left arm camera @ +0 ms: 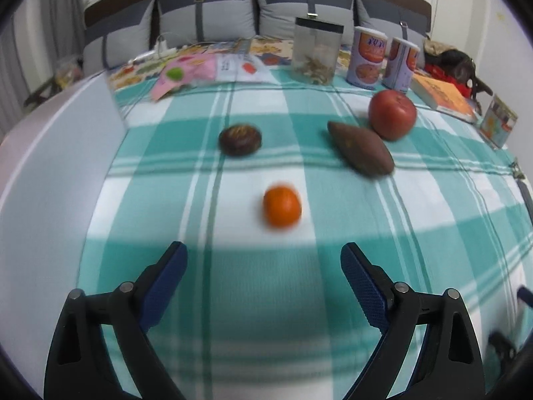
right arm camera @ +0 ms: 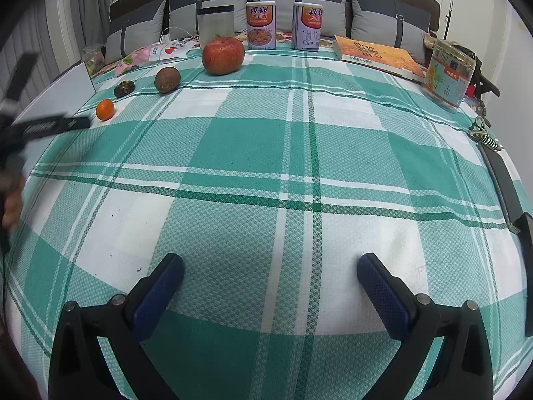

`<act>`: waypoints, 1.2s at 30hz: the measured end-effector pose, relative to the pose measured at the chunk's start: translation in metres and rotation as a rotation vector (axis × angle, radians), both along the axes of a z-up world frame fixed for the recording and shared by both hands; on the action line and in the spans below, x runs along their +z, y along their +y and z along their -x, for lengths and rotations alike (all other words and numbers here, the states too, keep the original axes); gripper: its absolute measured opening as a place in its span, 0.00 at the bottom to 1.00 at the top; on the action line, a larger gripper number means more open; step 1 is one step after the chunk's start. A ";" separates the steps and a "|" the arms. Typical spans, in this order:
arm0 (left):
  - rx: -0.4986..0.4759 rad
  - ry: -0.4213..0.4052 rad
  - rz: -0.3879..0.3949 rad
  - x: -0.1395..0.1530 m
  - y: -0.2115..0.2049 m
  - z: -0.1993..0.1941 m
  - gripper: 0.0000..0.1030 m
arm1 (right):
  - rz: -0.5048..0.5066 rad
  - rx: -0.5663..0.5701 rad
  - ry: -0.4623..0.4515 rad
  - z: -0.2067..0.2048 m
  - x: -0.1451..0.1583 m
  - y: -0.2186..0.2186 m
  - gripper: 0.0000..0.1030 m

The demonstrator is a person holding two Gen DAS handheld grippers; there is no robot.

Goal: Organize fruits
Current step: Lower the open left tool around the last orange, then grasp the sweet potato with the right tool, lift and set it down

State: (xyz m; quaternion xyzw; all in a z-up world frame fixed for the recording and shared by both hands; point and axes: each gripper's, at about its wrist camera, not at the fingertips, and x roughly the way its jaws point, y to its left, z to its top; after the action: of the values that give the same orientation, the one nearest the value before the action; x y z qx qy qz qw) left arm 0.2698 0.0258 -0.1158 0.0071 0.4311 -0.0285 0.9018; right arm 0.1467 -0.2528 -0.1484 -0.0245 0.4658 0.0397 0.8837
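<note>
Near half of the bed (right arm camera: 266,153), covered by the checked blanket, lies bare under both open grippers. Toward the left edge, a diagonal row stands in the way: tangerine (right arm camera: 105,109), dark round fruit (right arm camera: 124,89), brown fruit (right arm camera: 167,79), apple (right arm camera: 223,55). Gaps separate the first three. Along the head edge: clear jar (right arm camera: 216,23), two cans (right arm camera: 261,26), book (right arm camera: 376,54). A tin (right arm camera: 449,71) blocks the right edge.
</note>
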 end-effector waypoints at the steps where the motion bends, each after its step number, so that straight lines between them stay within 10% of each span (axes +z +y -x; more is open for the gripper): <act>1: 0.004 0.004 0.008 -0.001 -0.001 -0.009 0.76 | 0.000 0.000 0.000 0.000 0.000 0.000 1.00; 6: 0.014 0.057 0.057 -0.015 -0.004 -0.034 0.25 | 0.000 0.000 0.000 0.000 0.000 0.000 1.00; 24: -0.145 0.049 0.078 0.006 -0.021 0.107 0.24 | 0.001 0.001 0.001 0.000 0.000 0.000 1.00; 30: -0.093 0.033 0.026 -0.010 -0.017 0.110 0.33 | 0.000 0.001 0.001 0.000 0.000 0.000 1.00; 32: -0.081 0.029 0.010 -0.014 -0.015 0.112 0.61 | 0.000 0.001 0.001 0.000 0.000 0.000 1.00; 36: -0.039 0.006 -0.002 -0.020 -0.012 0.117 0.79 | 0.001 0.001 0.001 0.000 0.000 0.000 1.00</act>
State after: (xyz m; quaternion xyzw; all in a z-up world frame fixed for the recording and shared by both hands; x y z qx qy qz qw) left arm 0.1532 0.0135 -0.1362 0.0165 0.4337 -0.0455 0.8998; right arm 0.1469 -0.2525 -0.1488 -0.0248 0.4663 0.0399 0.8834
